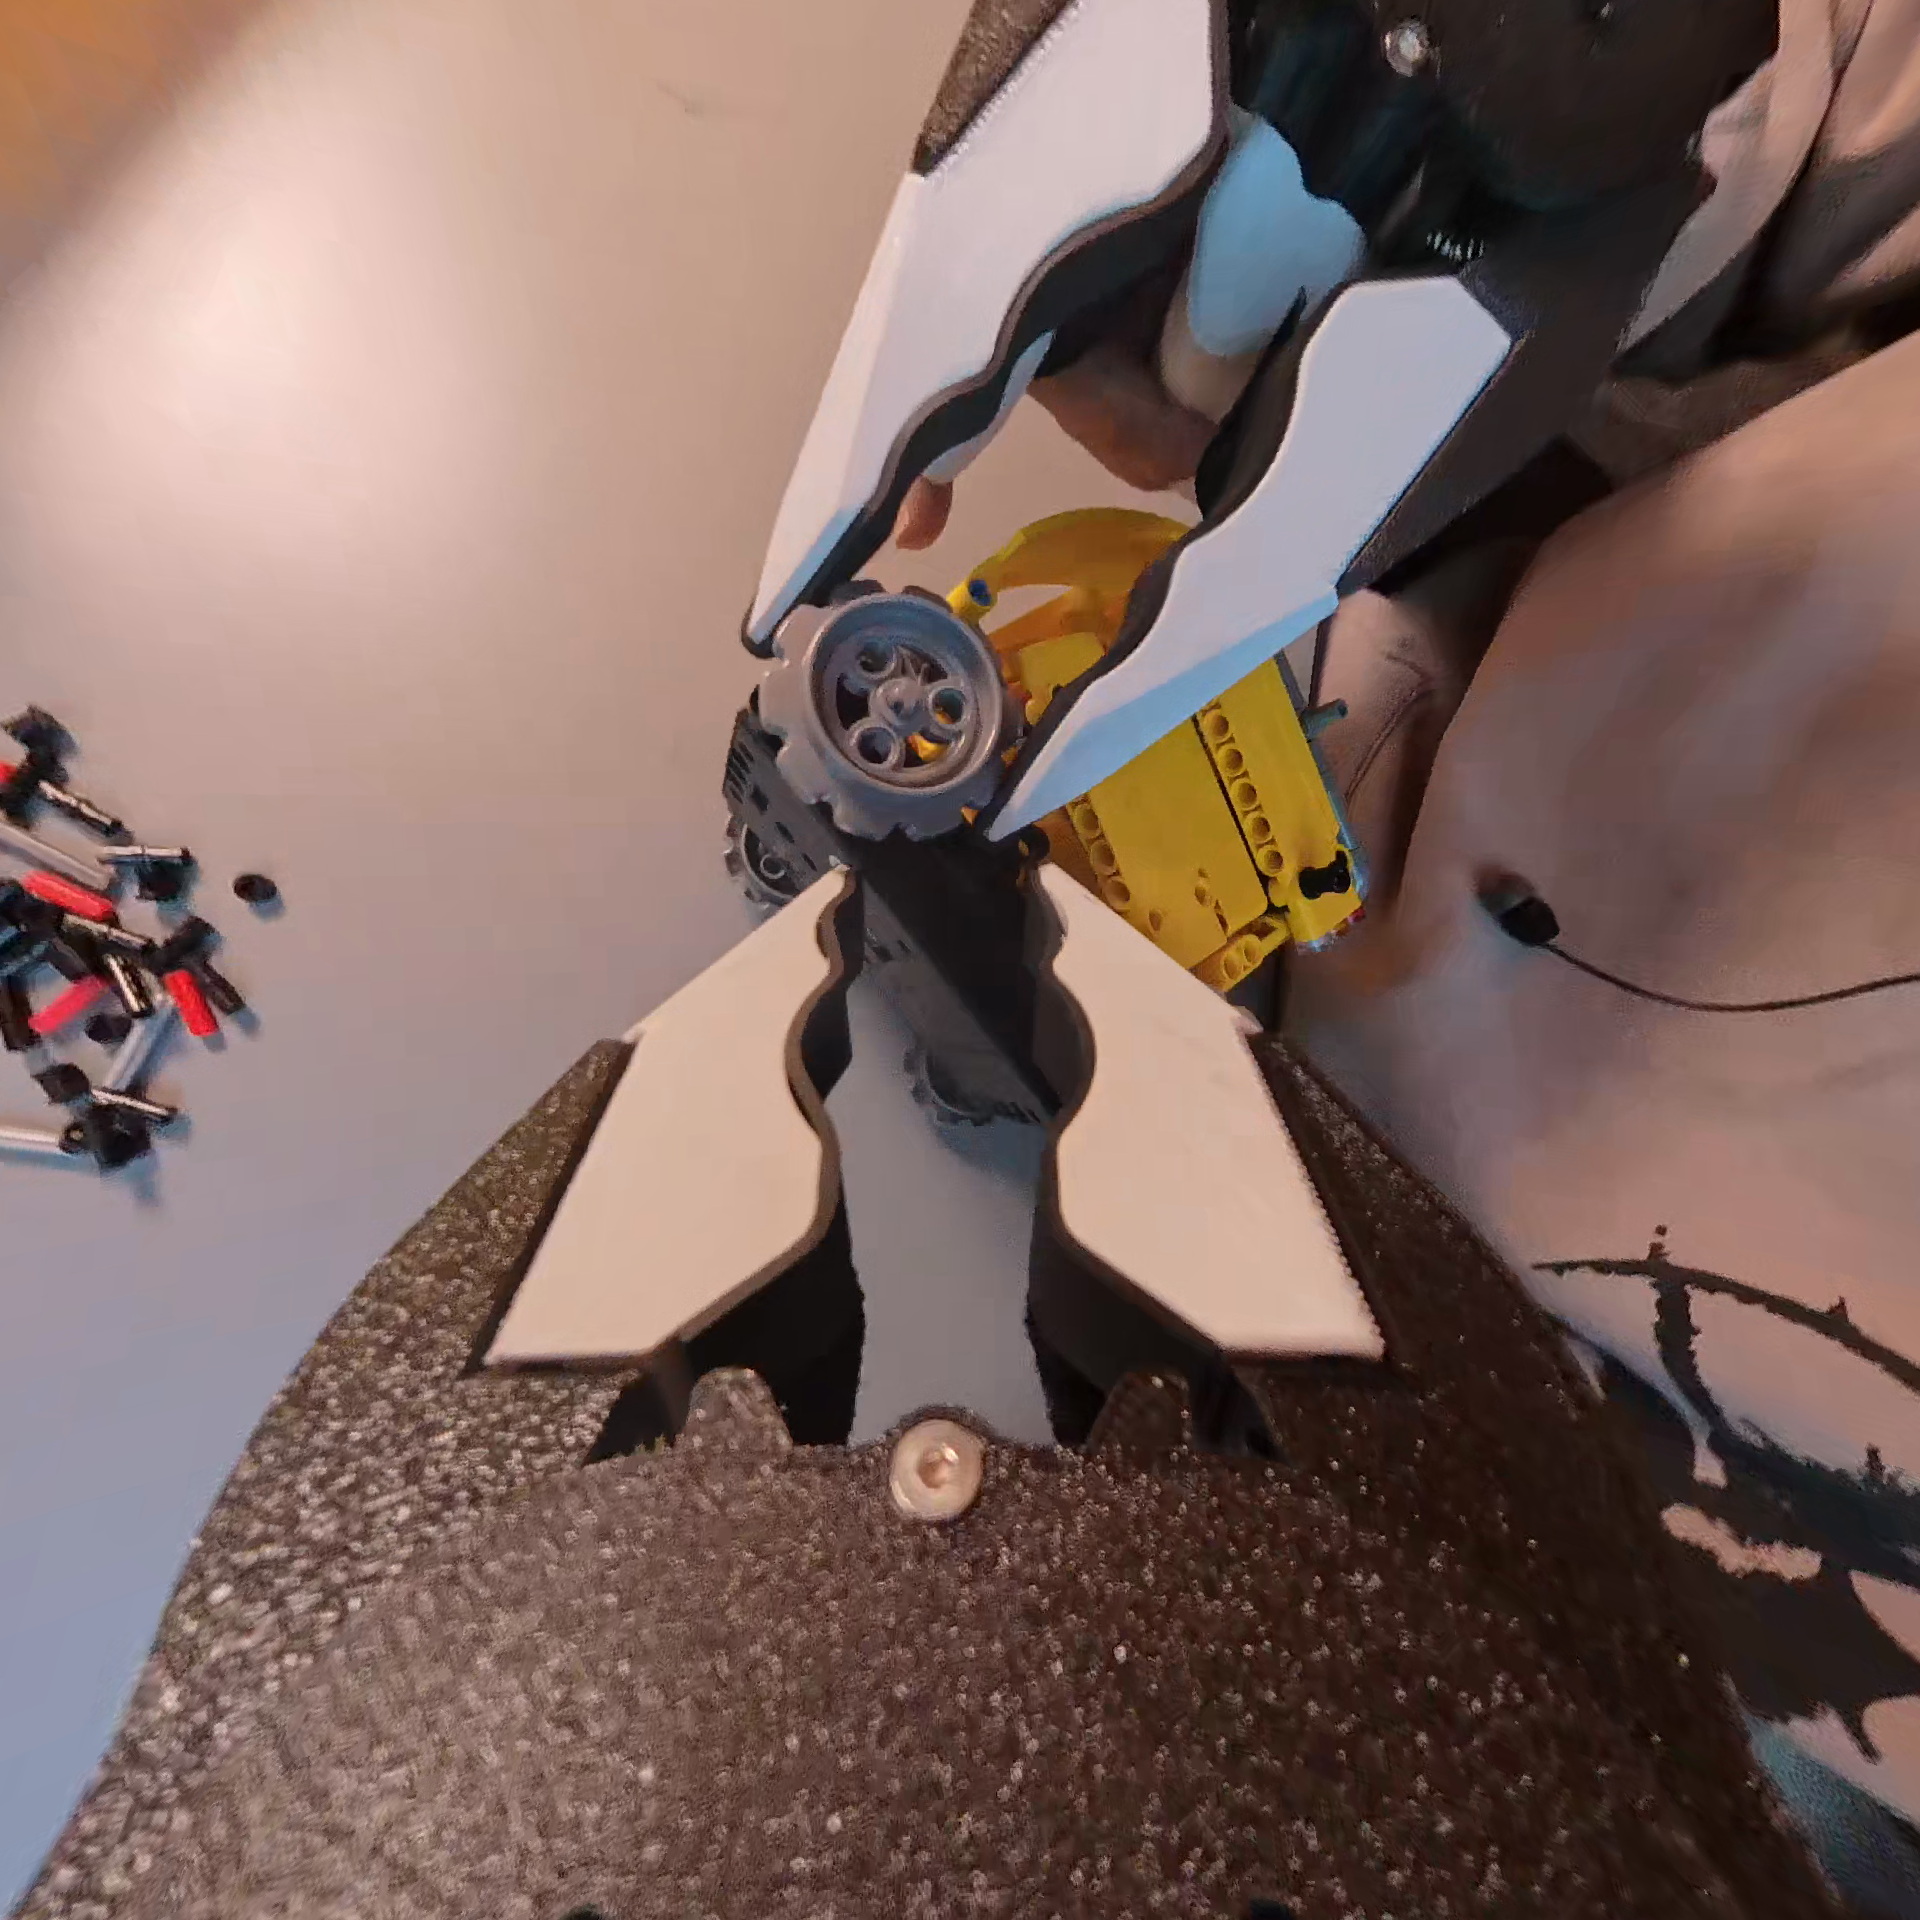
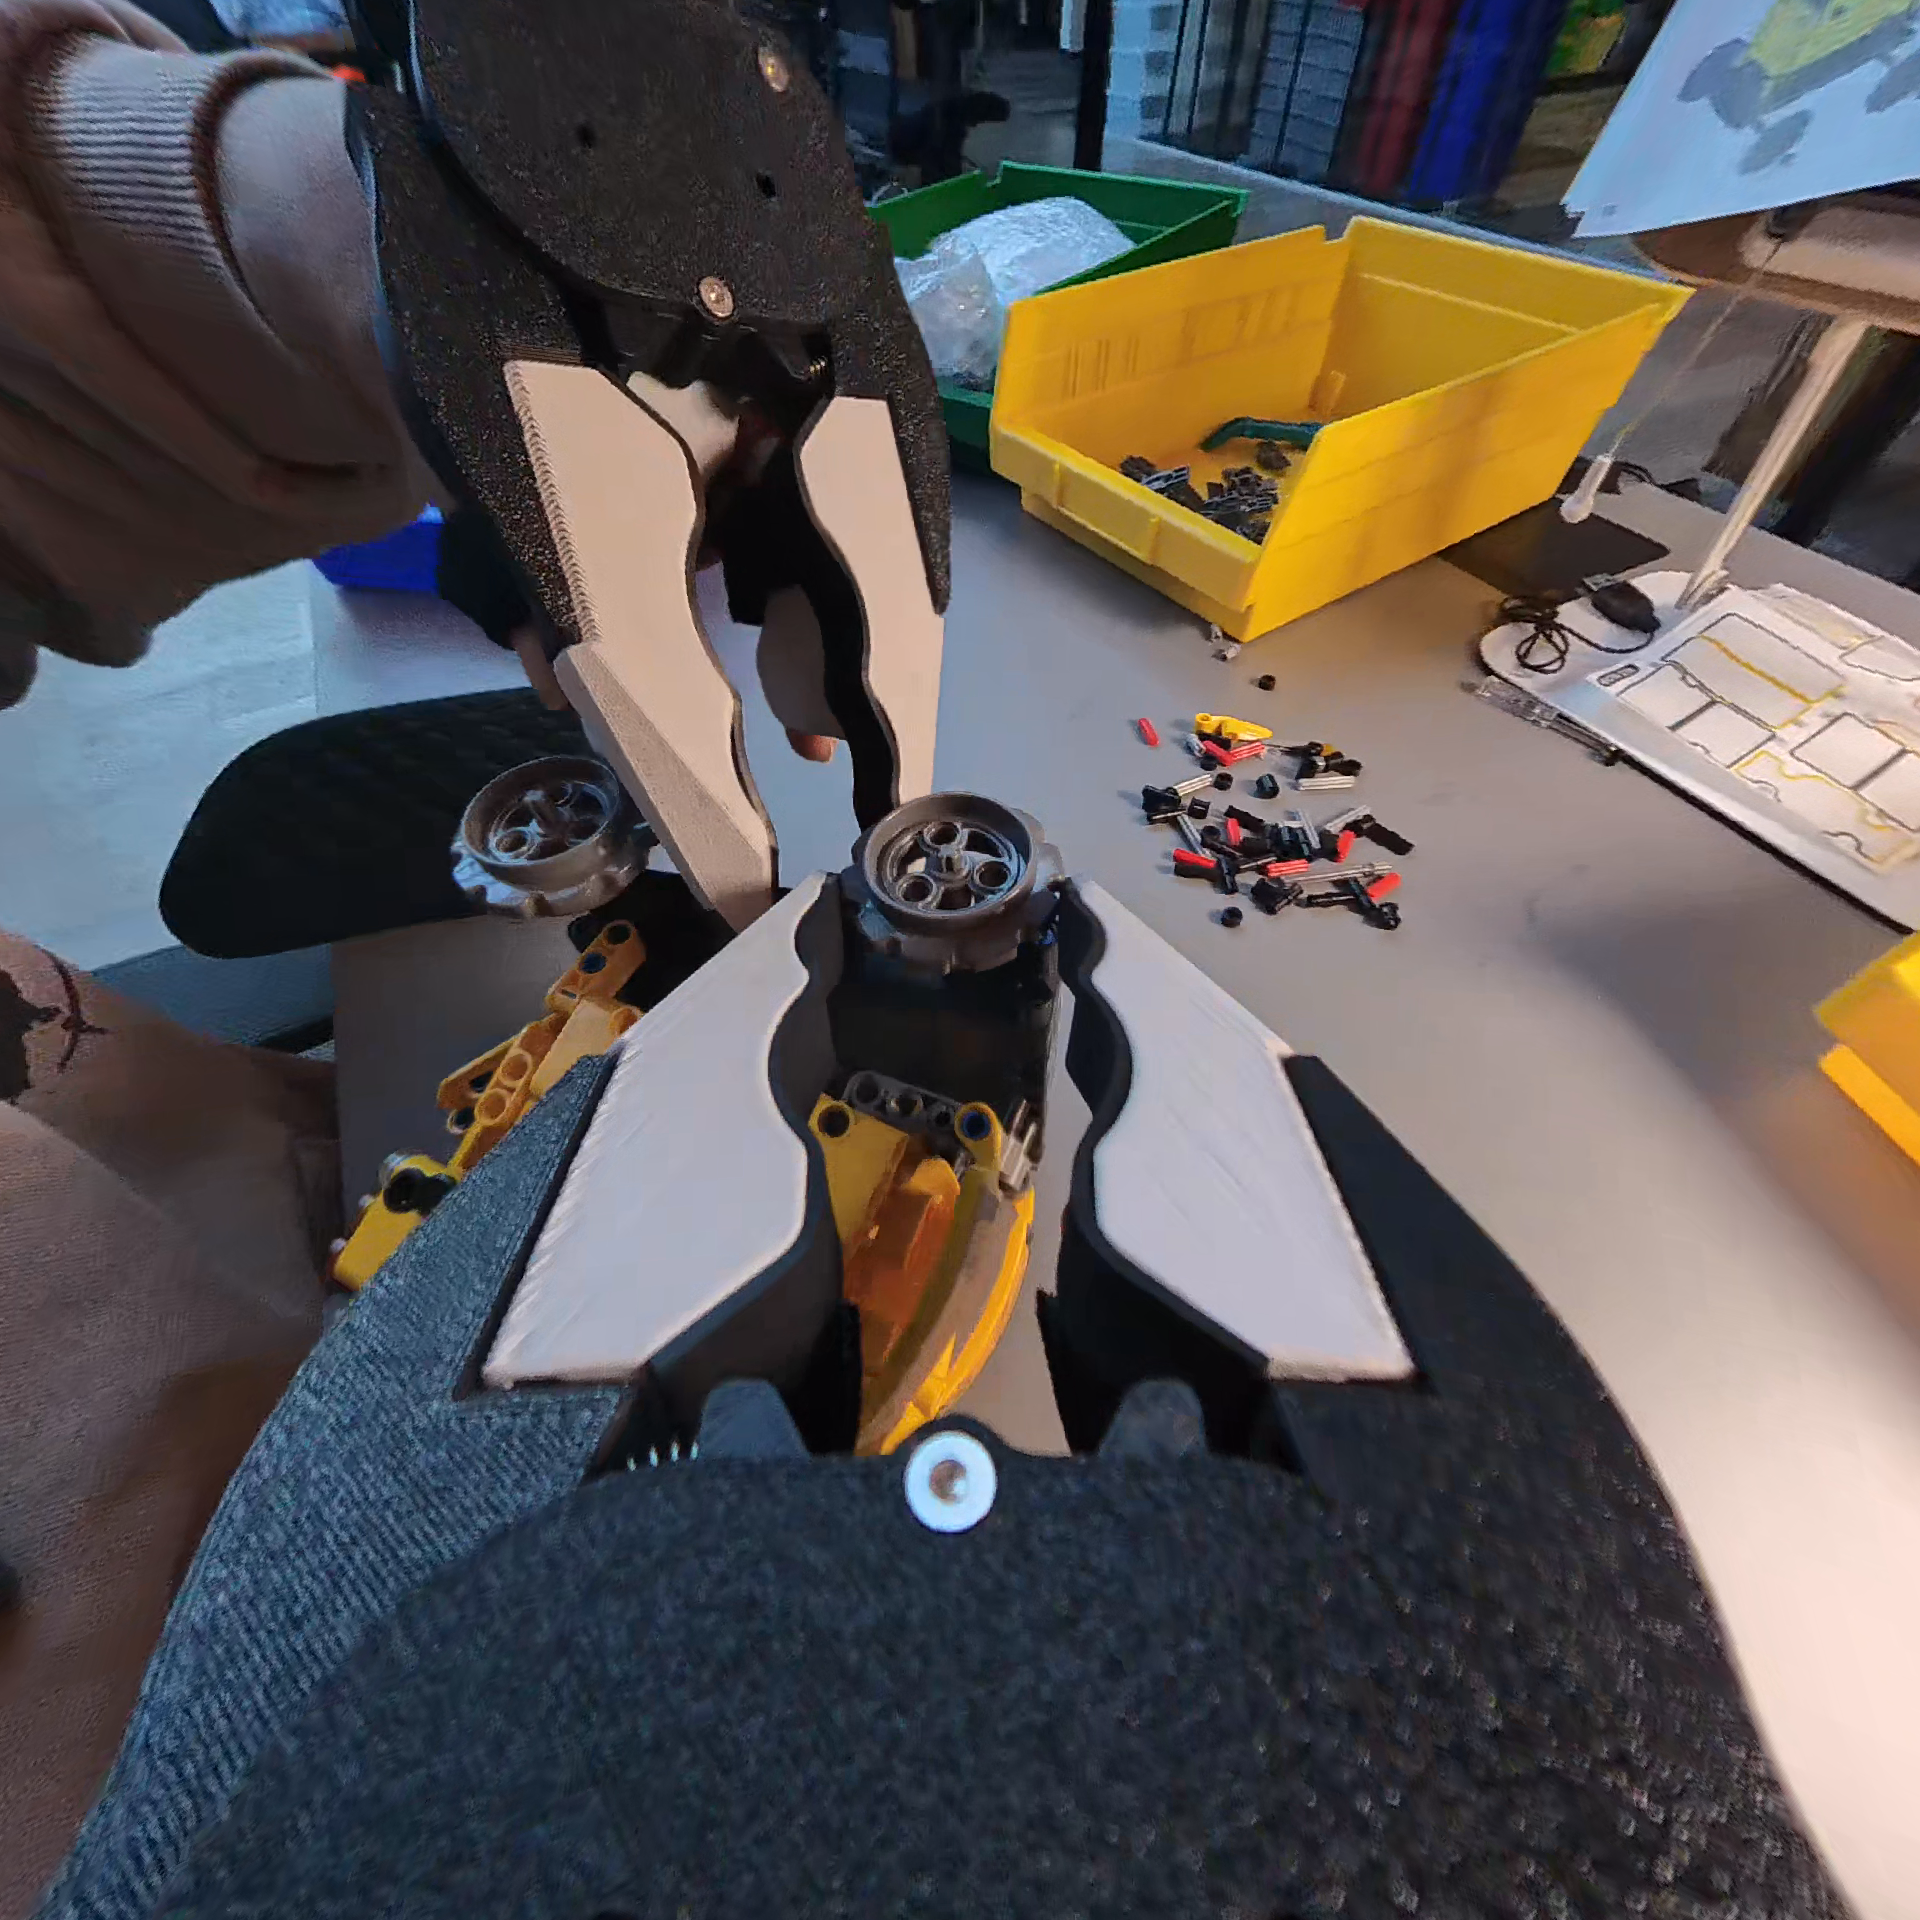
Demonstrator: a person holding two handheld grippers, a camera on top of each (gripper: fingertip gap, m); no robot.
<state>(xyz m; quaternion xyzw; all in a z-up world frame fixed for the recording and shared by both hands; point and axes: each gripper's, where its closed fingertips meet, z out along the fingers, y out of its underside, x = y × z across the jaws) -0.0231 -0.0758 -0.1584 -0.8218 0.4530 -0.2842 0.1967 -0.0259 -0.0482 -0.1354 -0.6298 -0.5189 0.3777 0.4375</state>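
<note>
Right claw (image 2: 951, 885) is clenched on the grey wheel (image 2: 940, 857) of a yellow brick-built model (image 1: 1195, 831), whose long axis runs back between its fingers toward its palm, hub facing out past the tips. Left claw (image 1: 948, 883) meets it tip to tip, grasping the model's black underside just below that wheel, with a second wheel (image 2: 540, 831) just beside its tip. Beyond and right of the right claw on the desk (image 2: 1507, 1039) lie loose red and black pins (image 2: 1273, 831), a yellow bin (image 2: 1320, 395) and a printed sheet (image 2: 1766, 707) whose writing is too small to read.
</note>
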